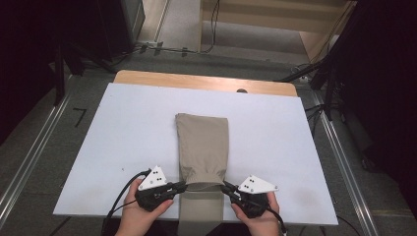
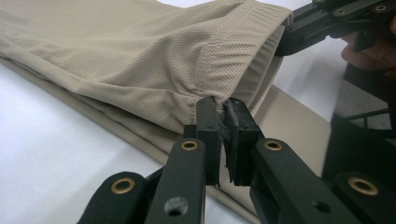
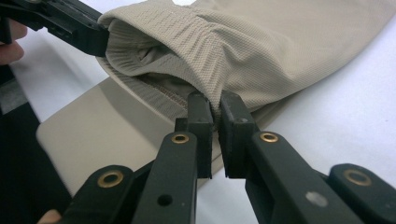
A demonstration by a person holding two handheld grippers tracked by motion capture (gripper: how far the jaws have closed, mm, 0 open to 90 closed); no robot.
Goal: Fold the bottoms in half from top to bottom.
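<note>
A beige pair of trousers (image 1: 202,142) lies folded lengthwise along the middle of the white table (image 1: 133,128), its elastic waistband (image 1: 201,184) lifted a little at the near end. My left gripper (image 1: 181,186) is shut on the waistband's left corner (image 2: 219,109). My right gripper (image 1: 227,186) is shut on the waistband's right corner (image 3: 212,105). In the left gripper view the other gripper (image 2: 299,35) pinches the far end of the band; in the right gripper view the other gripper (image 3: 88,35) does the same. A flat beige layer (image 1: 199,211) hangs over the table's near edge below the band.
The white sheet covers a wooden tabletop (image 1: 206,81) whose far strip shows bare. Metal rails (image 1: 29,157) run along the floor on both sides, and cables (image 1: 162,48) lie on the floor beyond the table.
</note>
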